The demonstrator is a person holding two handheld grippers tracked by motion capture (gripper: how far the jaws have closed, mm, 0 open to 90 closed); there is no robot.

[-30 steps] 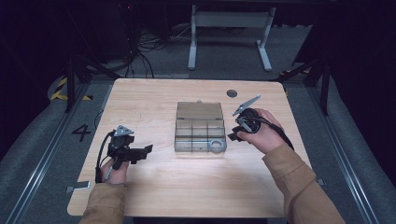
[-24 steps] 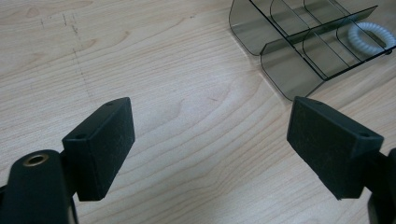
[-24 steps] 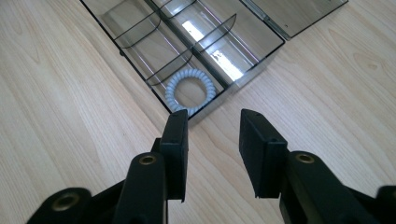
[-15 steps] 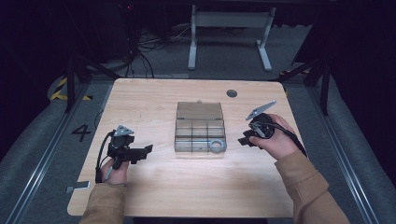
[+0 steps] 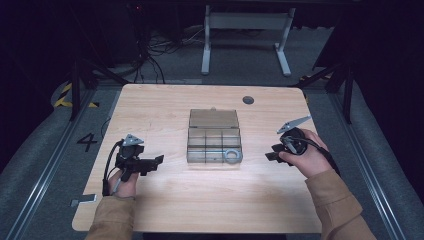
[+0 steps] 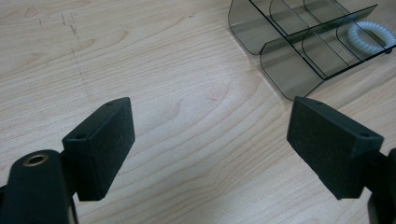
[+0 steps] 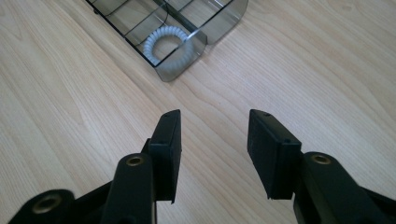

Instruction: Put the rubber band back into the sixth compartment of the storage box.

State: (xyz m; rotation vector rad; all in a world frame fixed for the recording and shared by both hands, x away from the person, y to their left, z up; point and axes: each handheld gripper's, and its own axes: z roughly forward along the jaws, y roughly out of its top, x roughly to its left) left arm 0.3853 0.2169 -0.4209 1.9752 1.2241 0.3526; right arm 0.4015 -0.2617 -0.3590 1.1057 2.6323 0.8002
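A smoky clear compartment box (image 5: 214,138) lies open in the middle of the wooden table (image 5: 165,105), lid folded back. A white coiled ring (image 5: 232,156) (image 7: 169,44) (image 6: 371,33) sits in its near right compartment. My right gripper (image 5: 270,154) (image 7: 214,140) rests on the table to the right of the box, pointing at it; its jaws have just been opening and nothing is between them. My left gripper (image 5: 156,163) (image 6: 210,144) rests to the left of the box, open wide over bare wood.
A dark round grommet (image 5: 248,100) sits near the table's far edge. Metal desk legs (image 5: 244,35) and cables stand on the floor beyond. A rail runs along each side of the table.
My right gripper has pulled away from the box to the right and a little toward me, lying lower on the table. The left gripper has stayed put.
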